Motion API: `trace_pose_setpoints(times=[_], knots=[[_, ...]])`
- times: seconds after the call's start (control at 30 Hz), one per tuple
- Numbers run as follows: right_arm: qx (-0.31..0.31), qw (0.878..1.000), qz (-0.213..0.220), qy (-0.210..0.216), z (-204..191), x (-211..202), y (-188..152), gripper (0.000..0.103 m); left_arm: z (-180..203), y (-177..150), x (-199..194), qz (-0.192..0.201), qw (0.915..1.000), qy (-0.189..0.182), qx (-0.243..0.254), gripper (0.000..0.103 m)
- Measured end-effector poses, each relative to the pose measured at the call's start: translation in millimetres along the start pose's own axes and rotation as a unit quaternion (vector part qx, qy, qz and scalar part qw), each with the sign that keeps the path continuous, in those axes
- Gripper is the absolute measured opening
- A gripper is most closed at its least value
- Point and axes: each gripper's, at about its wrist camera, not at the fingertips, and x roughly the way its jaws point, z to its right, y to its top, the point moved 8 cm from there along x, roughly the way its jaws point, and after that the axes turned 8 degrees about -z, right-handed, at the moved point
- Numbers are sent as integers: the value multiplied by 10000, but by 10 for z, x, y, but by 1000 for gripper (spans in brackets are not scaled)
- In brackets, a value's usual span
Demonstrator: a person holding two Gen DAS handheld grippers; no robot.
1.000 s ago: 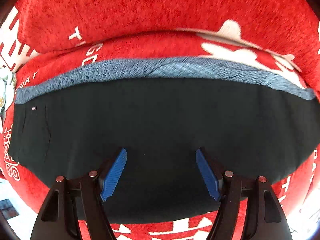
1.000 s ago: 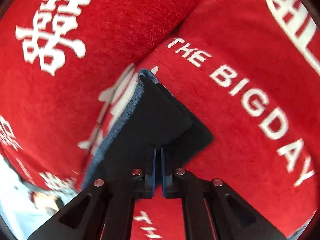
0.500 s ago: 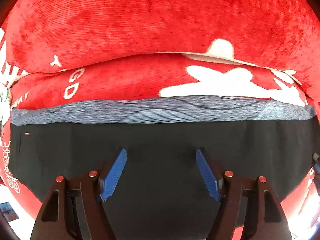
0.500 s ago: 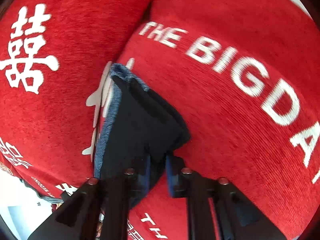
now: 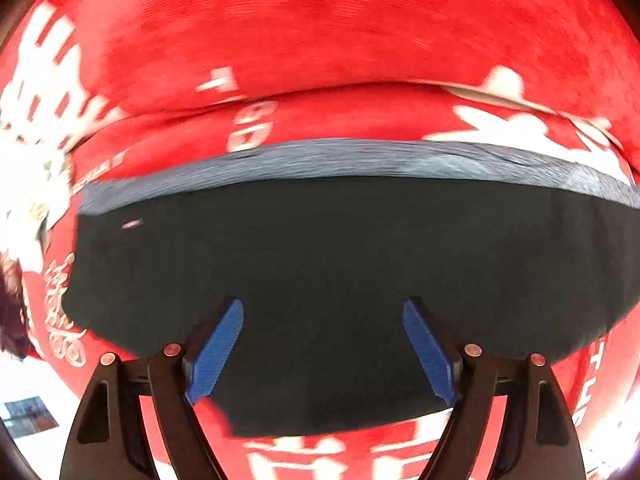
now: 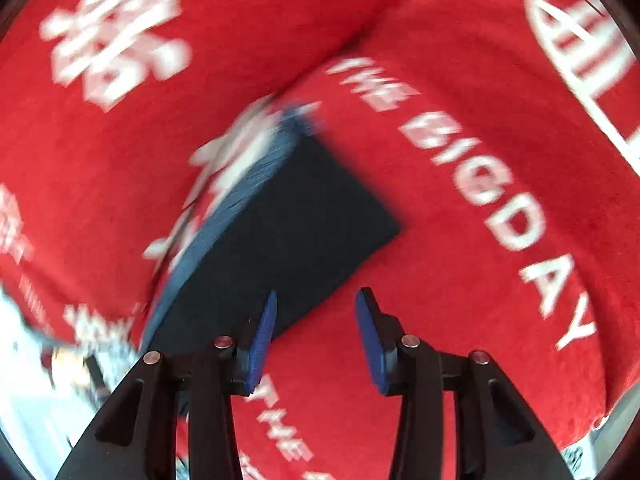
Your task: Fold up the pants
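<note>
Both my grippers hang over the pants (image 5: 340, 272), holding nothing.
Left fingers (image 5: 218, 344) are spread; right fingers (image 6: 262, 336) have just opened, the folded corner lying free on the red cover (image 6: 460, 280).

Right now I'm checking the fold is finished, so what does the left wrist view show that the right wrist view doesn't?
Only the left wrist view shows the folded pants across their breadth, the grey waistband along the far edge, and a small pale tag. Only the right wrist view shows one corner of the pants and the words THE BIG DAY. Both show the red blanket beneath, and an open gripper, left and right, holding nothing; both jaws have just opened.
</note>
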Motion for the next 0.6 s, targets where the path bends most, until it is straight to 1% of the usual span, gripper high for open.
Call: trace_pose_setpoints(times=[0.07, 0.1, 0.13, 0.2, 0.23, 0.3, 0.33, 0.4, 0.43, 0.47, 0.5, 0.57, 0.6], knots=[[-325, 9989, -235, 223, -371, 180, -204, 46, -304, -28, 2, -11, 9998, 80, -166, 84], [-514, 9961, -511, 494, -643, 356, -396, 46, -408, 52, 6, -31, 9997, 106, -213, 84], [-607, 9931, -729, 697, -805, 524, -469, 46, -528, 53, 40, -49, 9996, 137, -240, 84], [-793, 9834, -1230, 1076, -1234, 917, -826, 46, -765, 91, 122, -24, 9995, 240, -202, 84], [-847, 9785, -1449, 1201, -1393, 1120, -998, 46, -934, 109, 150, 13, 9993, 321, -164, 84], [-798, 9693, -1839, 1423, -1676, 1512, -1359, 46, -1228, 118, 235, 77, 9986, 506, -156, 84], [-708, 9639, -2000, 1607, -1842, 1730, -1549, 46, -1418, 143, 317, 77, 9981, 569, -206, 84], [-551, 9592, -2140, 1765, -2077, 2060, -1794, 46, -1787, 176, 529, -25, 9970, 698, -344, 84], [-453, 9575, -2184, 1830, -2144, 2161, -1925, 46, -1930, 145, 622, -99, 9962, 782, -384, 84], [-311, 9557, -2222, 1906, -2212, 2282, -2029, 46, -2052, 105, 724, -166, 9960, 781, -394, 84], [-106, 9534, -2261, 1993, -2296, 2461, -2108, 46, -2149, 73, 818, -198, 9967, 686, -384, 85], [94, 9525, -2249, 2050, -2360, 2667, -2073, 46, -2196, 15, 821, -90, 9981, 450, -417, 92], [179, 9530, -2221, 2054, -2387, 2731, -2073, 46, -2214, 8, 832, -91, 9983, 381, -421, 92]])
